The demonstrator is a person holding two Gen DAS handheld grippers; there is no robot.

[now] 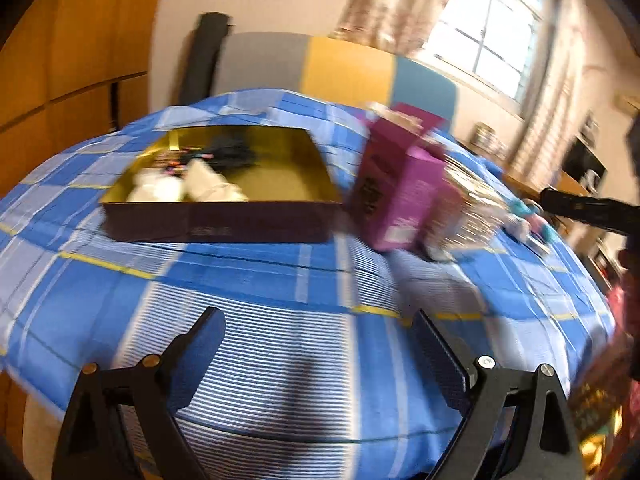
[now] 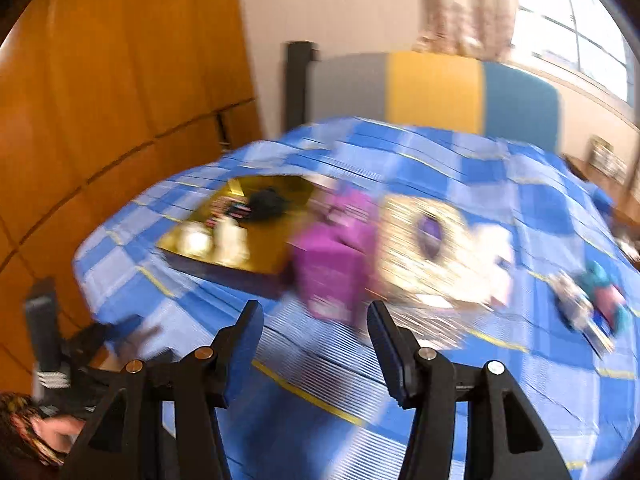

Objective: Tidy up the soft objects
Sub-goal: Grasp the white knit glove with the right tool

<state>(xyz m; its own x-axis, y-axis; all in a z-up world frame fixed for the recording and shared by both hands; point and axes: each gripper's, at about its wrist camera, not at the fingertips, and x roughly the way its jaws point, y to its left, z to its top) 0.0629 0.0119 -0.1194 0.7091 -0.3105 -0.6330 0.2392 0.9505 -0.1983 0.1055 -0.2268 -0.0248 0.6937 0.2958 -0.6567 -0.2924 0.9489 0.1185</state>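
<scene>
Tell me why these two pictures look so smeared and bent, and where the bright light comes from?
Left wrist view: the purple carton is smeared by motion, the gold-lined box less so, and the window is blown out white. Right wrist view: blur is heavier, turning the carton and the pale patterned box into streaks. Both views: the fisheye lens bulges the checked bedspread into a dome.

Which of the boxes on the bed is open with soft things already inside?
The flat gold-lined box, left of the upright purple carton; it holds white and dark soft items, while the carton stands upright.

Motion-blurred purple carton (image 2: pixel 332 268) and tray contents (image 1: pixel 188 184)
</scene>
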